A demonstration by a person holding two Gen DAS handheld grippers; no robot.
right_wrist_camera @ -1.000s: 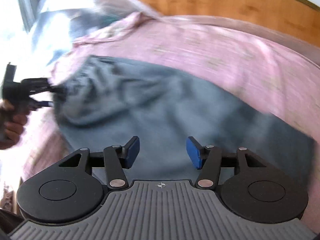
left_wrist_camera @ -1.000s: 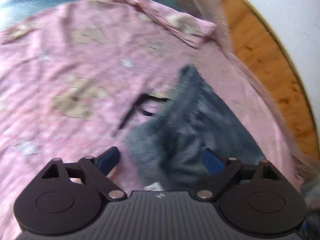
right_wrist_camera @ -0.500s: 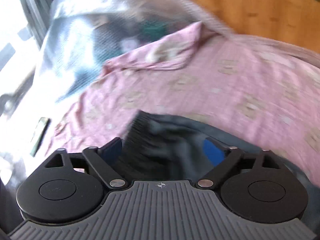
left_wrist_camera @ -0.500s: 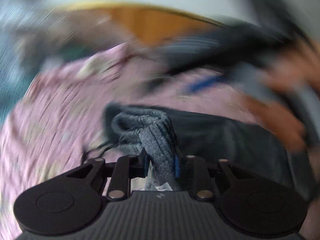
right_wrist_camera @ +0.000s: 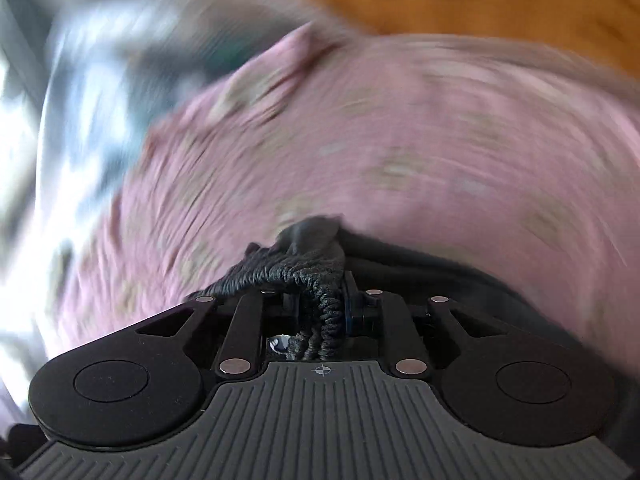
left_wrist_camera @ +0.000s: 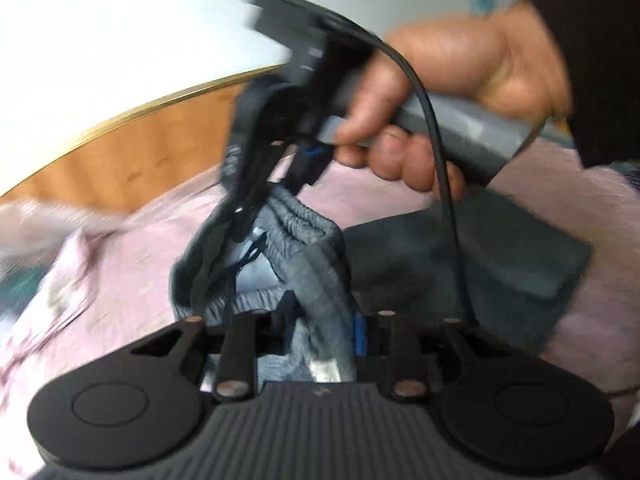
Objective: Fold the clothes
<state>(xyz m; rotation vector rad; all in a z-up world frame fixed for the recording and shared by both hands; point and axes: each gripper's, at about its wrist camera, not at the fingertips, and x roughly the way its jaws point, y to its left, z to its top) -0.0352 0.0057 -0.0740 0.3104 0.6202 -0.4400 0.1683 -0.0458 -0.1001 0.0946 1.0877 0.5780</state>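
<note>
Pink patterned bedsheet [right_wrist_camera: 420, 152] covers the bed in both views; wooden headboard [left_wrist_camera: 132, 152] behind it. Only the left wrist view shows the white wall [left_wrist_camera: 120, 28] above the headboard; only the right wrist view, heavily blurred, shows a dark heap of other fabric [right_wrist_camera: 160, 52] at the sheet's far left corner.

Grey drawstring shorts [left_wrist_camera: 316, 248] lie partly on the sheet, waistband end lifted off it. The left wrist view shows the flat remainder spread to the right, plus the black drawstring hanging inside the waist opening; the right wrist view shows only bunched waistband and a dark strip of cloth trailing right.

Person's right hand [left_wrist_camera: 452, 92], dark sleeve, wraps the grey handle of the right gripper [left_wrist_camera: 256, 200], seen from outside only in the left view.

Left gripper [left_wrist_camera: 320, 328]: jaws narrow, opening slightly, a fold of waistband pinched between the blue pads.

Right gripper [right_wrist_camera: 324, 308]: jaws closing, nearly together, gathered elastic waistband clamped between them.
</note>
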